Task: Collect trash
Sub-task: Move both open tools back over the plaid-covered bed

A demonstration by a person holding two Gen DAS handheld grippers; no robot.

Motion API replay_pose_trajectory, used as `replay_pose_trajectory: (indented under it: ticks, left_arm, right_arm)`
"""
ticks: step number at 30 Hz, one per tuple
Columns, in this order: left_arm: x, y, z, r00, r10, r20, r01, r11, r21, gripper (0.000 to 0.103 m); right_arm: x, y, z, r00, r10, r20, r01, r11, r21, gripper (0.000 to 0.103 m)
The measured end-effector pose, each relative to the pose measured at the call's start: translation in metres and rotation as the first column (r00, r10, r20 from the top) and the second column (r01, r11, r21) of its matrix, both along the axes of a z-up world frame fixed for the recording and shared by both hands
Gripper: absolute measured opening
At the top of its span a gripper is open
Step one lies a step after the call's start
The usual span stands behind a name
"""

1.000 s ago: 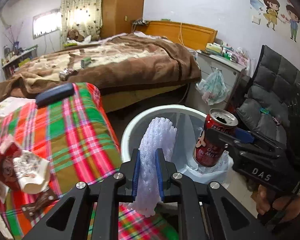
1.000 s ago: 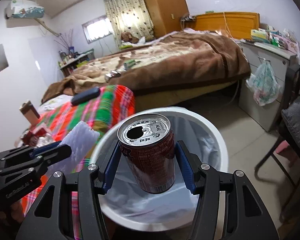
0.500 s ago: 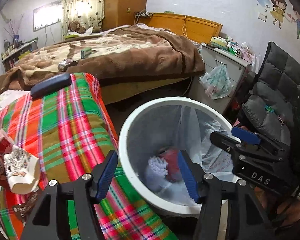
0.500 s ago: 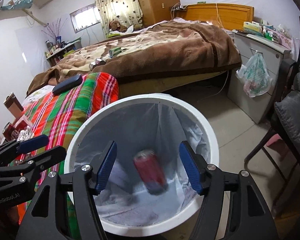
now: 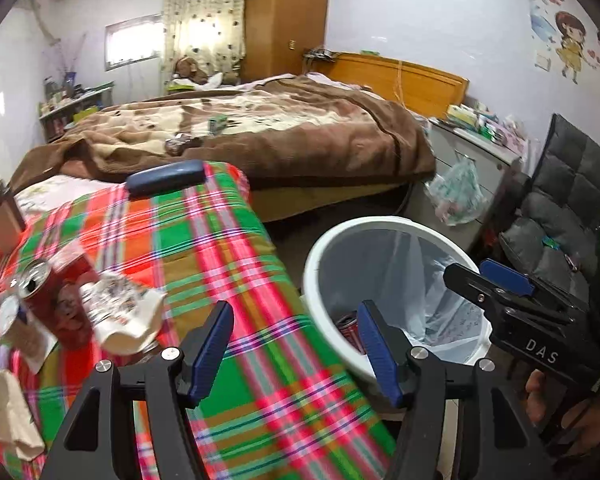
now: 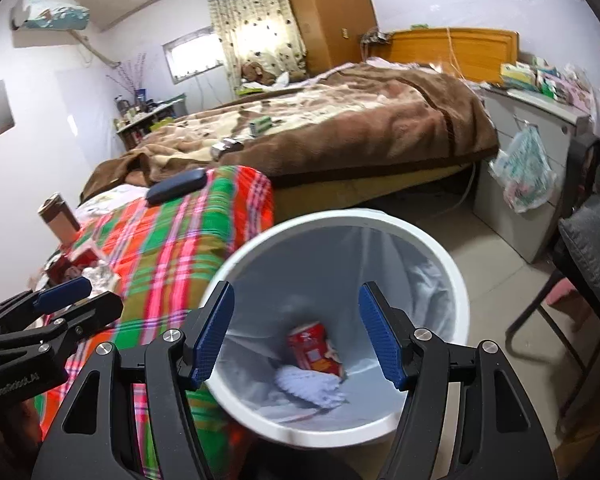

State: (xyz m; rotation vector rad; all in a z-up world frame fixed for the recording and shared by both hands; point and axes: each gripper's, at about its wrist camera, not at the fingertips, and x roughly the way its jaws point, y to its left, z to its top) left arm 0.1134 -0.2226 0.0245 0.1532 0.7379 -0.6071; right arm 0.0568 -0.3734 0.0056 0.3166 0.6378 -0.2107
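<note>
A white trash bin (image 6: 456,272) with a clear liner stands on the floor beside the plaid-covered table (image 5: 220,248). A red can (image 6: 314,348) and a white foam net (image 6: 308,386) lie at its bottom. My right gripper (image 6: 296,336) is open and empty above the bin. My left gripper (image 5: 296,350) is open and empty over the table's edge next to the bin (image 5: 320,256). On the table at left lie a red can (image 5: 40,284), crumpled wrappers (image 5: 120,316) and paper scraps (image 5: 12,416).
A dark blue case (image 5: 166,176) lies at the table's far end, a brown cup (image 5: 0,216) at far left. A bed with a brown blanket (image 5: 280,140) is behind. A grey cabinet with a hanging plastic bag (image 5: 458,196) and a black chair (image 5: 568,208) stand at right.
Both grippers opened and dropped the foam net and the red can into the bin. The left gripper has since swung left toward the table.
</note>
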Motion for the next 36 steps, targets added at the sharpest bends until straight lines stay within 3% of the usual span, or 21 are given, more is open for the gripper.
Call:
replay_pose_trajectory:
  ticks: [9, 18, 19, 23, 28, 33, 36]
  left_arm:
    - [-0.007, 0.06, 0.005, 0.994, 0.106, 0.018, -0.106, 0.994, -0.022, 0.064]
    - [-0.005, 0.142, 0.007, 0.97, 0.24, 0.02, -0.237, 0.965, -0.111, 0.064]
    - [-0.005, 0.152, 0.007, 0.965, 0.261, 0.026, -0.257, 0.959, -0.117, 0.064]
    - [-0.002, 0.198, 0.004, 0.925, 0.38, 0.011, -0.375, 0.918, -0.131, 0.087]
    - [0.001, 0.244, -0.003, 0.875, 0.483, 0.015, -0.48, 0.873, -0.085, 0.087]
    - [0.006, 0.281, -0.012, 0.851, 0.524, -0.023, -0.524, 0.848, -0.073, 0.087]
    - [0.004, 0.298, -0.014, 0.842, 0.54, -0.006, -0.539, 0.839, -0.069, 0.087]
  right_arm:
    - [0.008, 0.041, 0.005, 0.995, 0.092, 0.039, -0.091, 0.996, -0.019, 0.066]
    - [0.022, 0.083, 0.0, 0.979, 0.196, 0.05, -0.195, 0.98, -0.034, 0.066]
    - [0.024, 0.088, -0.001, 0.977, 0.205, 0.055, -0.203, 0.979, -0.034, 0.066]
    - [0.034, 0.104, -0.003, 0.969, 0.242, 0.044, -0.241, 0.97, -0.032, 0.066]
    - [0.046, 0.124, -0.007, 0.957, 0.291, 0.011, -0.291, 0.956, -0.034, 0.066]
    - [0.06, 0.145, -0.008, 0.935, 0.353, -0.016, -0.353, 0.934, -0.061, 0.066]
    - [0.069, 0.158, -0.011, 0.919, 0.391, -0.038, -0.393, 0.917, -0.071, 0.066]
